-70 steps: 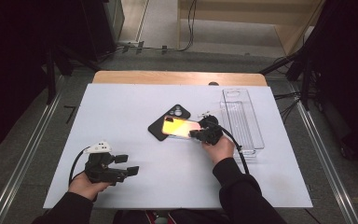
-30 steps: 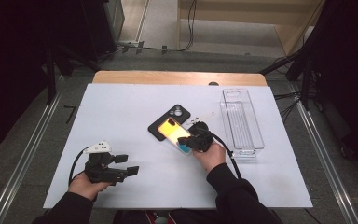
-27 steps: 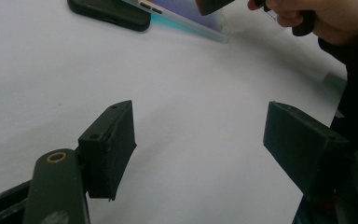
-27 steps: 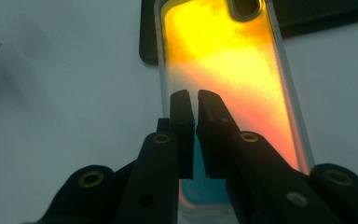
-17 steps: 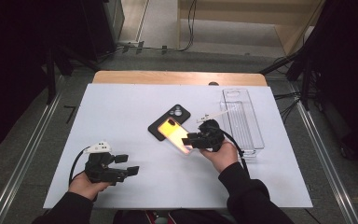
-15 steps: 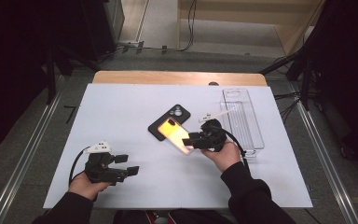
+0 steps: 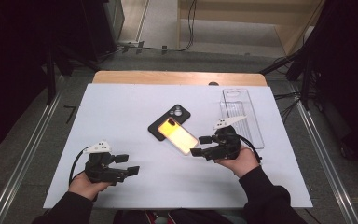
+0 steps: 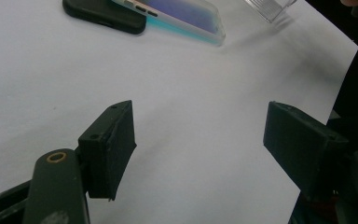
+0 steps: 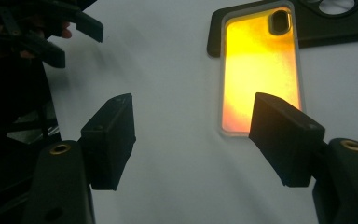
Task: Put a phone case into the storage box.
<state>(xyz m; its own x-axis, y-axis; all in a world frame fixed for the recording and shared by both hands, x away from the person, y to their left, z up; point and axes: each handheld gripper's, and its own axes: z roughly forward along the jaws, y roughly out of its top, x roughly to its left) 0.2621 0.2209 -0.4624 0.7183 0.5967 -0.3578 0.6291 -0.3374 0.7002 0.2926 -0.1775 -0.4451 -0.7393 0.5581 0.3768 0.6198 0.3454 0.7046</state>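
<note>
R gripper [image 7: 199, 145] ctr-right: jaws just been opening, nothing btwn, beside orange phone case [image 7: 179, 136] | L gripper [image 7: 127, 164] lower left: jaws apart, empty | black case [image 7: 168, 121] under orange one's upper end

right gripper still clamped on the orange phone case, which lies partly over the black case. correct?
Not clamped. The right gripper is open, its jaws have just been opening, and nothing sits between its fingers in the right gripper view. The orange phone case does lie partly over the black case on the table.
</note>
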